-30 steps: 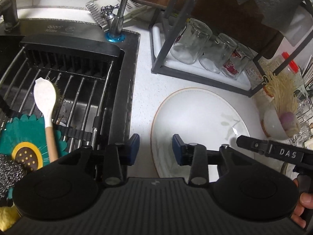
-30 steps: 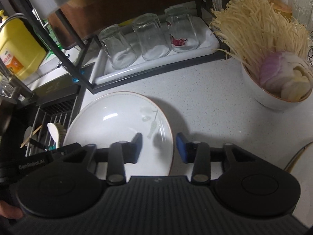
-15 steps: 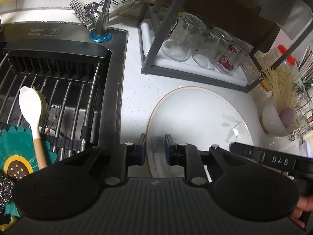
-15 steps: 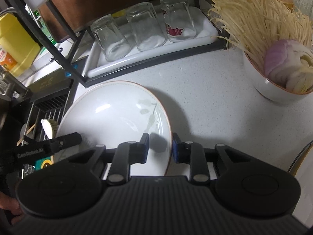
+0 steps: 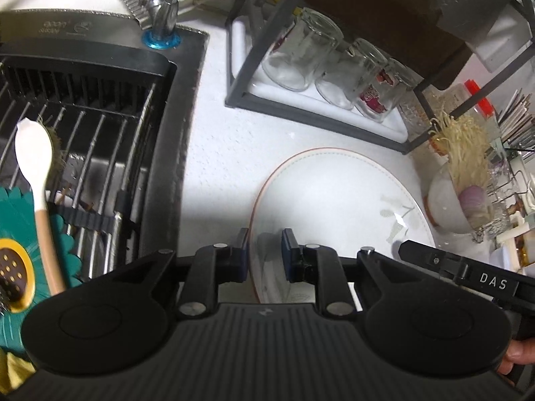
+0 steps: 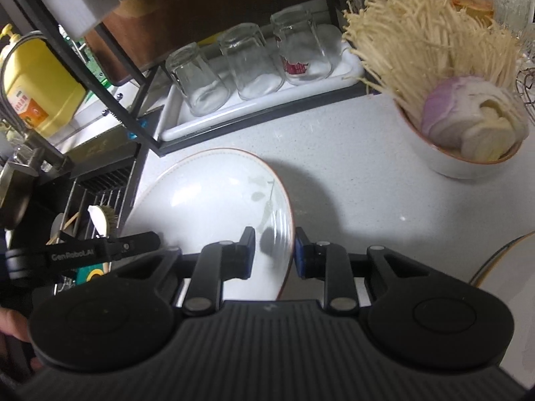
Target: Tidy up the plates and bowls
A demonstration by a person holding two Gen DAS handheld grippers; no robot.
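Both grippers, left gripper (image 5: 265,250) and right gripper (image 6: 273,249), are pinching opposite rims of the round white brown-edged ceramic plate (image 5: 334,193); lifting level is keeping it secure.

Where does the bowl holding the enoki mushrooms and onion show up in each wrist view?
Left wrist: the bowl sits at the right edge, just right of the plate.
Right wrist: the bowl is at upper right, apart from the plate.
Shared landmark: the three upturned glasses on the rack tray.
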